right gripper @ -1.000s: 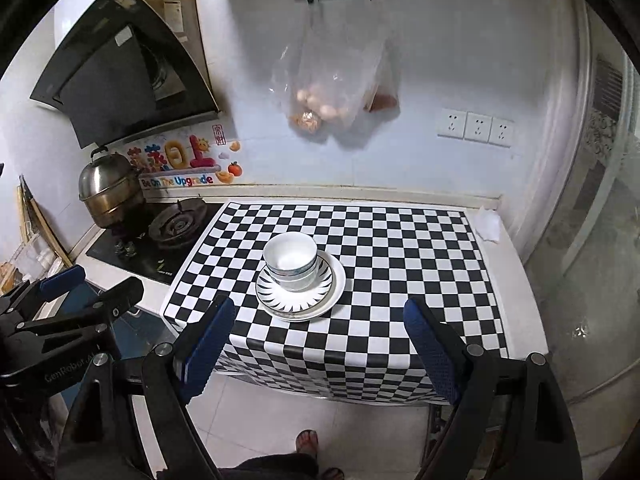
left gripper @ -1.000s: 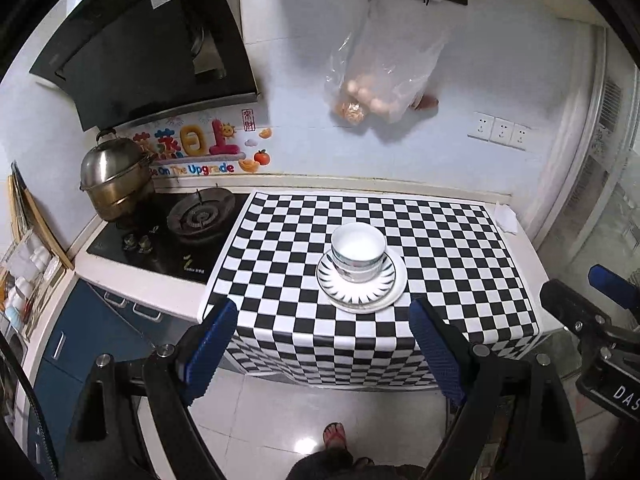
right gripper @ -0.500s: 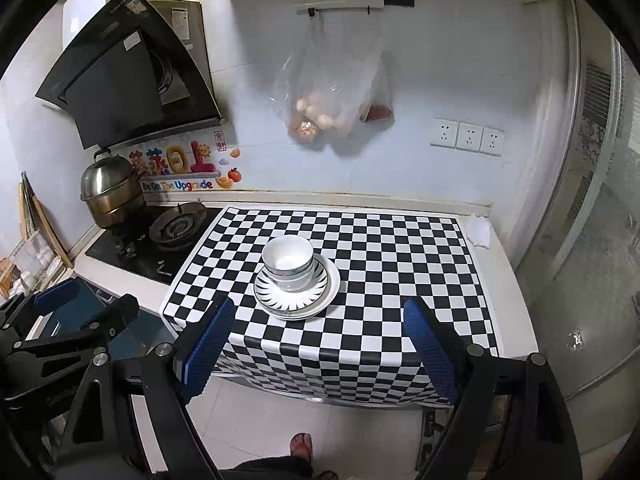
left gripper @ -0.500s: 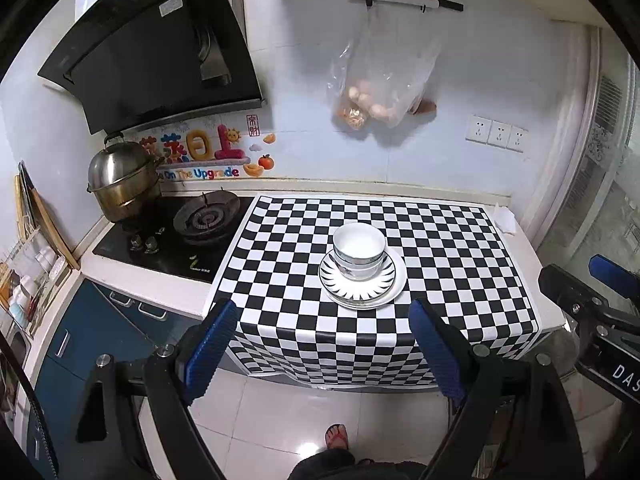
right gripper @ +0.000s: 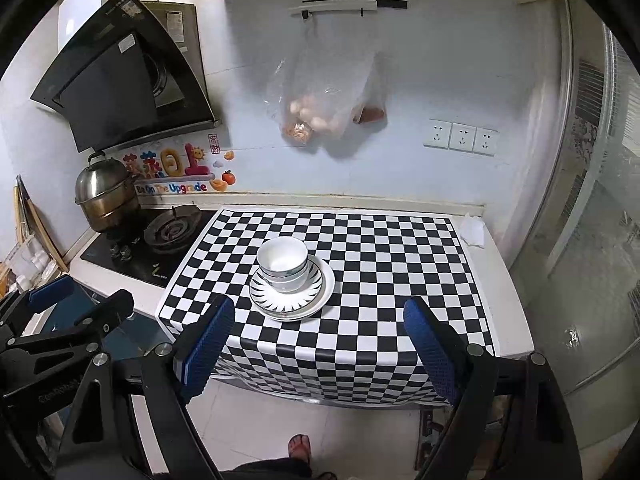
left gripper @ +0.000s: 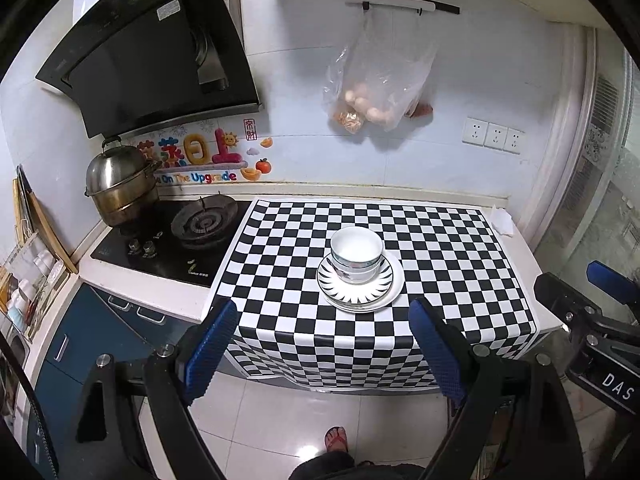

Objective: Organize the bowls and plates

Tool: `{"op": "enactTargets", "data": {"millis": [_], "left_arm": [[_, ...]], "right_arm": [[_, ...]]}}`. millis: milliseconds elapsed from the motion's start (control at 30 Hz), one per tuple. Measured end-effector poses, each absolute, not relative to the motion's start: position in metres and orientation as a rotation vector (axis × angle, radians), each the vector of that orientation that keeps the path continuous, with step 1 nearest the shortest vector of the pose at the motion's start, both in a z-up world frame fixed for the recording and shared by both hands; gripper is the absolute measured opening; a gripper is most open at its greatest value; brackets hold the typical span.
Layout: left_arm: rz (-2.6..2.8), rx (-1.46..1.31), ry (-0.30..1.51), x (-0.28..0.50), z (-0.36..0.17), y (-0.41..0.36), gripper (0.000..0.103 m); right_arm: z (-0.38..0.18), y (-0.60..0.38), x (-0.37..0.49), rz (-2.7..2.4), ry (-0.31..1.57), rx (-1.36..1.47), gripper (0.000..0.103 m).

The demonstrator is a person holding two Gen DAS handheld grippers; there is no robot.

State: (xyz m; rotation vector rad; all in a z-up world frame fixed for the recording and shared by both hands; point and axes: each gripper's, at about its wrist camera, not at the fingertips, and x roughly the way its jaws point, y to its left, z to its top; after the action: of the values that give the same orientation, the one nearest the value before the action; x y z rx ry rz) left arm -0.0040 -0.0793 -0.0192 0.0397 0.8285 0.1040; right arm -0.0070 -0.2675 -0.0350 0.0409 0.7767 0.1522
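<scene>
The left tongs [left gripper: 320,352] hang out in front of the surface's front edge, pads wide apart, nothing between them. On the surface [left gripper: 460,248], under a checkered cloth [left gripper: 280,248], the stacked bowls [left gripper: 356,254] sit nested, about 2 or 3 deep, on the stacked plates [left gripper: 384,292], which look like 2 or more; the whole pile stands nearer the front edge than the back, roughly midway between the left and right edges. The right tongs [right gripper: 320,350] also wait off the front edge, spread open and empty.

I'd judge this crockery glazed ceramic: stiff, smooth, slippery and quick to chip. The nested bowls are heavy together, so 1 at a time seems wiser, pinched across the rim wall with 1 pad inside and 1 outside. The plates lie flat, so only the raised rim at the side offers a hold.
</scene>
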Motion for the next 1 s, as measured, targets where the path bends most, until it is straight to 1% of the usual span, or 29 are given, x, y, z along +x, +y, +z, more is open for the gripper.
{"op": "enactTargets", "data": {"millis": [1000], "left_arm": [[0.123,0.030,0.812,-0.0129,-0.0132,-0.0740,0.088]], "right_arm": [[-0.0371,-0.2630,-0.0104,0.132,0.776,0.032,0.089]]}}
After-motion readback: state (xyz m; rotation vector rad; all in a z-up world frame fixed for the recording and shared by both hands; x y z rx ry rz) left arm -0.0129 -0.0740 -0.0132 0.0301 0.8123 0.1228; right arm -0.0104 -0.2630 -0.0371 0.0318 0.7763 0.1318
